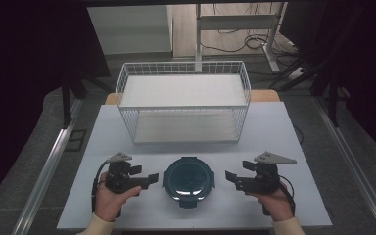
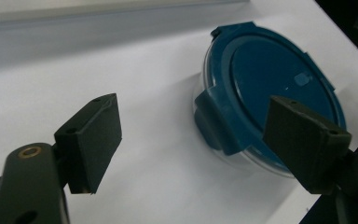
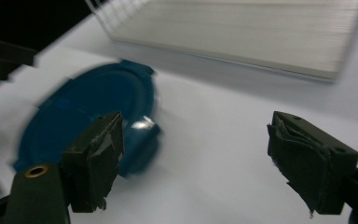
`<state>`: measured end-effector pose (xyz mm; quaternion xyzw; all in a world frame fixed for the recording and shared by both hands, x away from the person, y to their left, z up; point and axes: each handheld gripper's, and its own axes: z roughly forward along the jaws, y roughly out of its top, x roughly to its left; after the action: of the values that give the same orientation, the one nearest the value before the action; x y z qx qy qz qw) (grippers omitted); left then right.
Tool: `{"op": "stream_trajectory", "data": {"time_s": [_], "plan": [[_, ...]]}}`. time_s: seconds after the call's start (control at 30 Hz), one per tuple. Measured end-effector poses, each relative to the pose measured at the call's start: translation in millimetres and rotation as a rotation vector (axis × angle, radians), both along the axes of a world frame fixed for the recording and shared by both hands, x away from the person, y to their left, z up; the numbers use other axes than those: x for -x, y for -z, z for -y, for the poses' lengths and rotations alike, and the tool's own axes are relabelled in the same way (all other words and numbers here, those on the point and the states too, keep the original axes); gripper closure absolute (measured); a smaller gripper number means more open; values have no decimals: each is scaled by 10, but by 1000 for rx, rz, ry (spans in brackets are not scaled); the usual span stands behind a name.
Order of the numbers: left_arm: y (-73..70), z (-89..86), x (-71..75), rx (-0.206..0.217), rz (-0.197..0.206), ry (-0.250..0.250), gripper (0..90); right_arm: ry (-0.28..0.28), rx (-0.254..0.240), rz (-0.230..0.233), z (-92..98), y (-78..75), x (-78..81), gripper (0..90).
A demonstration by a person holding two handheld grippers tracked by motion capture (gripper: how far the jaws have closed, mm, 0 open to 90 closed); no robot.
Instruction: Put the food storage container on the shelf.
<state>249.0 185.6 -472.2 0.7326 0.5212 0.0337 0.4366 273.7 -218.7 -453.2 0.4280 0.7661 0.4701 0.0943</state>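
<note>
A round clear container with a dark blue clip-on lid (image 1: 187,180) sits near the table's front edge, between my two hands. My left gripper (image 1: 149,179) stands open just left of it, and in the left gripper view (image 2: 196,144) the lid (image 2: 279,79) lies ahead at the right, untouched by the pads. On the other side, my right gripper (image 1: 230,177) is open a short way off the container. Its own view (image 3: 193,154) shows the blurred lid (image 3: 88,116) at the left, with bare table between the jaws.
A white wire basket (image 1: 183,100) with a flat white floor stands at the back of the white table (image 1: 274,127). Its near edge (image 3: 242,32) appears in the right gripper view. Dark floor, metal rails and desk legs surround the table.
</note>
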Motion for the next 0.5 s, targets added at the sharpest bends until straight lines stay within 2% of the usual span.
{"op": "stream_trajectory", "data": {"time_s": [0.1, 0.17, 0.23, 0.27, 0.33, 0.5], "plan": [[36, -25, -12, 44, -17, 2, 185, -26, -20, -21, -117, 27, -3, 150], [48, -48, -3, 75, -24, 9, 181, -37, -46, -48, -176, 112, 11, 140], [56, -71, 8, 89, -27, 14, 179, -48, -32, -99, -224, 210, 5, 118], [61, -86, 12, 94, -28, 10, 179, -45, -25, -107, -238, 243, 11, 118], [80, -94, 12, 112, -36, 5, 179, -47, -34, -135, -265, 294, 11, 114], [191, -8, -13, 137, -71, 40, 181, -58, -59, -189, -346, 337, -17, 97]]}}
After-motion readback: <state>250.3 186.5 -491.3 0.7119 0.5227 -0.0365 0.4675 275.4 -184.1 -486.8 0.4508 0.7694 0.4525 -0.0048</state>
